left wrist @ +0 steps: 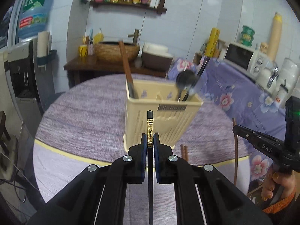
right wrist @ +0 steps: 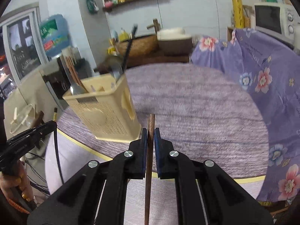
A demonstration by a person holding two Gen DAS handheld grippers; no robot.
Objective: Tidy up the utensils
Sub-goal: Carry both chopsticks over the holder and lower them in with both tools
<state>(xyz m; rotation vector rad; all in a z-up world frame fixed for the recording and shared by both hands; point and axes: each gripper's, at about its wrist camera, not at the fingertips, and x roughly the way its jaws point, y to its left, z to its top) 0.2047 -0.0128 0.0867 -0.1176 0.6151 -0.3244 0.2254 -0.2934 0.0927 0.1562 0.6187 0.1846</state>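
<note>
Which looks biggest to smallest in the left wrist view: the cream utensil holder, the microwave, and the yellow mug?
1. Cream utensil holder, though it is nearest the camera.
2. Microwave.
3. Yellow mug, far back.

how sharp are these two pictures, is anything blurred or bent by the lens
Left wrist view: the left gripper and its black chopstick are sharp, while the cream holder and the spoon in it smear with motion. Right wrist view: the right gripper and brown chopstick are crisp; the table edge bows from fisheye, corners black.
</note>
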